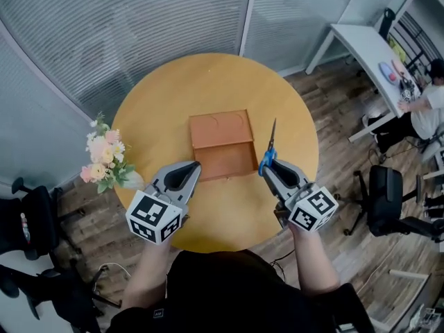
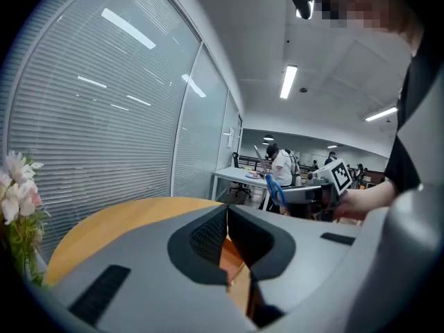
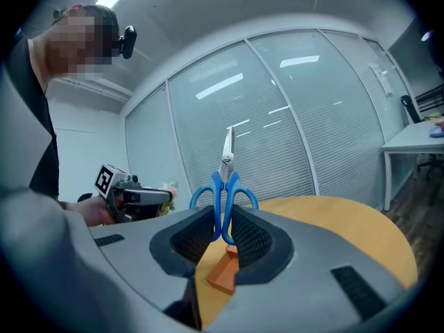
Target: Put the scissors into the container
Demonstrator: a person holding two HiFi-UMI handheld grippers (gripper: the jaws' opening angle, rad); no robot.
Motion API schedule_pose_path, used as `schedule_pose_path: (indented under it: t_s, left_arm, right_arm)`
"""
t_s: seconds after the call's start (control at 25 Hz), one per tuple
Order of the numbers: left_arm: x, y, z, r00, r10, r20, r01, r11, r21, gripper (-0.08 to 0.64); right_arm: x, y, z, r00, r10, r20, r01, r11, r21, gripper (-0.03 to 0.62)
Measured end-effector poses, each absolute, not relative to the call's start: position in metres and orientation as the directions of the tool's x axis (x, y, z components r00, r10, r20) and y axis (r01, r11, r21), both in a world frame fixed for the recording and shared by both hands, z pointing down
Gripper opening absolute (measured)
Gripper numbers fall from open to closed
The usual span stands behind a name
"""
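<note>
Held, not yet dropped in.
Over the round yellow wooden table (image 1: 208,217), just right of the brown rectangular container (image 1: 220,127), the right gripper (image 1: 268,165) clamps the blue-handled steel scissors (image 3: 223,186) by the loops; the left gripper (image 2: 227,212) is closed, empty. Pinched so low, they may pivot and snag its wall. Long axis follows the jaws, blades pointing away from the person.

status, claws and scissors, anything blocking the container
Right claw shut on scissors, blades out front. Left claw shut, empty. Container open on table, nothing blocking it.
</note>
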State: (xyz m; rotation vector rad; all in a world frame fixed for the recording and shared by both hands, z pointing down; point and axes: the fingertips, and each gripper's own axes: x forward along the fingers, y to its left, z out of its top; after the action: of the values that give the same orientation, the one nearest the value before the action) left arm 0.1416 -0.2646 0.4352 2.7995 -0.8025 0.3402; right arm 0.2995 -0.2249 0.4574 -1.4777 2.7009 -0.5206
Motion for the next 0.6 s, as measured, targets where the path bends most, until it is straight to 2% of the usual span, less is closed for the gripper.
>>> schedule_pose_path:
  t_s: [0.6]
  left_arm:
    - [0.114,-0.28,0.473,0.806,-0.506,0.307,-0.577,-0.787,0.219,0.014]
  right_arm:
    - [0.258,-0.282,0.559,-0.602,-0.68,0.418,-0.796,0.549,-0.254,0.092]
